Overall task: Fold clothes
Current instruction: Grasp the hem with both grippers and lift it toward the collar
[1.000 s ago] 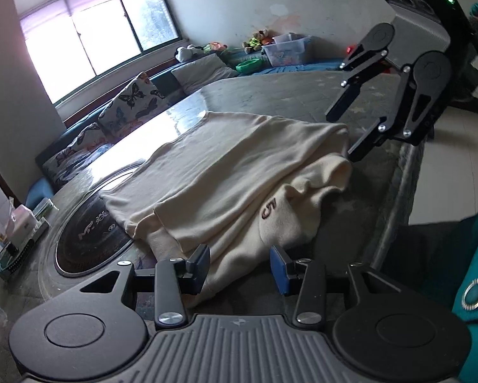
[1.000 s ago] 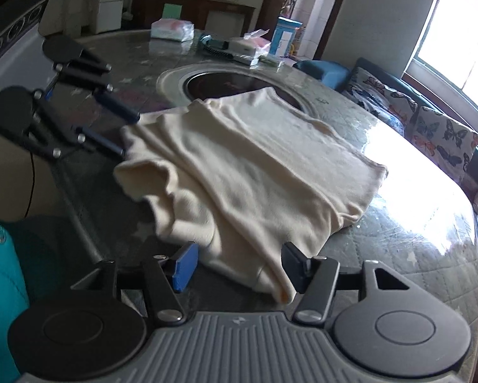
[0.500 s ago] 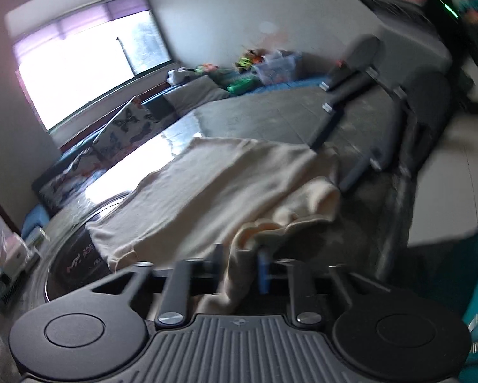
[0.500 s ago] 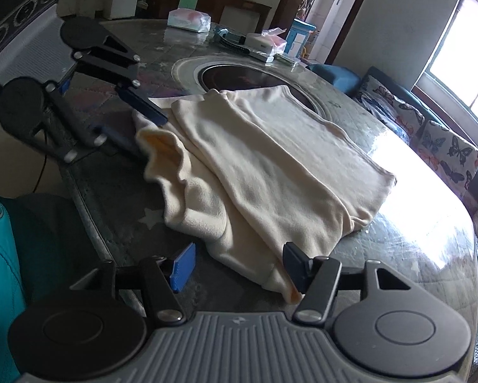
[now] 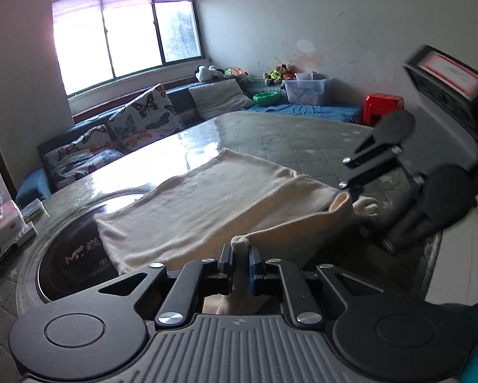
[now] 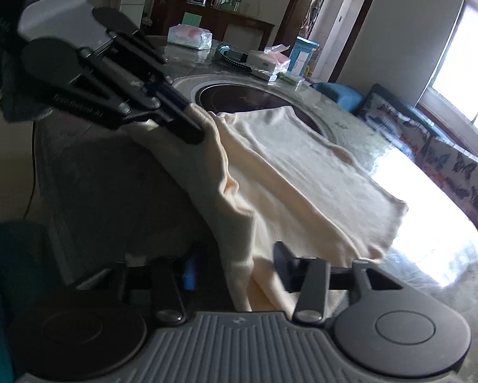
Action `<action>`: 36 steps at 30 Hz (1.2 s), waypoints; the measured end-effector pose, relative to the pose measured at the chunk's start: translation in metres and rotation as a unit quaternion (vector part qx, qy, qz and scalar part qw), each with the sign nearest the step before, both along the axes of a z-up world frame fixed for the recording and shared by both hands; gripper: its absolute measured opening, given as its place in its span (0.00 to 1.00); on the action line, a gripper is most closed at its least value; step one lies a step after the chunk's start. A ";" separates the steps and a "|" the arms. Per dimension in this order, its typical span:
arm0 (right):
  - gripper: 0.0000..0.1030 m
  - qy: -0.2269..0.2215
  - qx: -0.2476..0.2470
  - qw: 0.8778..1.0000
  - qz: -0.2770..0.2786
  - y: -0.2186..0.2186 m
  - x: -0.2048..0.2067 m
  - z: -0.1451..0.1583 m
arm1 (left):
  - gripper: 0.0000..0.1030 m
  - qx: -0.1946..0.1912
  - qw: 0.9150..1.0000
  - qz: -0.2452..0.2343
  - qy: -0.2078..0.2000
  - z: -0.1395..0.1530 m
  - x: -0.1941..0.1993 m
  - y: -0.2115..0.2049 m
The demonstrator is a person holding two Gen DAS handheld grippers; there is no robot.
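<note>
We count one cream garment (image 5: 226, 198) on one round table (image 5: 290, 134), and two grippers — the left gripper (image 5: 239, 257) and the right gripper (image 6: 235, 266). Along the sofa we make out three butterfly cushions (image 5: 146, 115) and one plain grey pillow (image 5: 218, 97). Further back sit one clear storage box (image 5: 306, 91), one green bowl (image 5: 266, 97) and one red stool (image 5: 384, 103) (the soft toys are too small to count). One tissue pack (image 6: 189, 35) lies across the table.

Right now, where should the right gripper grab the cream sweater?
Take the near edge of the cream sweater, where it lies between the open right gripper fingers, coming in from the table near side. The left gripper pinches that same edge, so it should lift evenly.
</note>
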State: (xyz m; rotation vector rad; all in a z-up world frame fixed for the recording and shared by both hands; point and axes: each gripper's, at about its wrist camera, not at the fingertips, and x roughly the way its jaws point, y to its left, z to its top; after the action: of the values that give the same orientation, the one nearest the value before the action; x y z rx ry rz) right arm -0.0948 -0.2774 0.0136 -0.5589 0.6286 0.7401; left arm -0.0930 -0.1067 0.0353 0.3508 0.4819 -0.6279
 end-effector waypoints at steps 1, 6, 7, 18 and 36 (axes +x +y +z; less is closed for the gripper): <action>0.21 0.011 0.010 1.000 -0.008 0.000 0.005 0.002 | 0.14 0.004 1.000 0.000 0.001 -0.001 -0.002 0.001; 0.13 0.047 0.048 0.997 -0.029 -0.006 0.021 0.011 | 0.45 0.042 0.999 -0.003 -0.026 -0.012 -0.024 0.010; 0.13 0.047 0.051 0.997 -0.030 -0.006 0.022 0.013 | 0.45 0.054 0.998 -0.007 -0.031 -0.015 -0.028 0.010; 0.11 0.035 0.069 0.996 -0.049 -0.007 0.024 0.020 | 0.09 0.121 0.991 0.000 -0.062 -0.041 -0.031 0.009; 0.10 0.059 0.070 0.995 0.022 -0.020 -0.050 0.061 | 0.06 0.073 0.997 -0.013 -0.038 0.015 -0.106 0.037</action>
State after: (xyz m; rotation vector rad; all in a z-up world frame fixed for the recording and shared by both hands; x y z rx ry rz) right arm -0.1450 -0.2970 0.0741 -0.4019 0.6700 0.8569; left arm -0.1989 -0.0693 0.0499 0.5186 0.4523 -0.6029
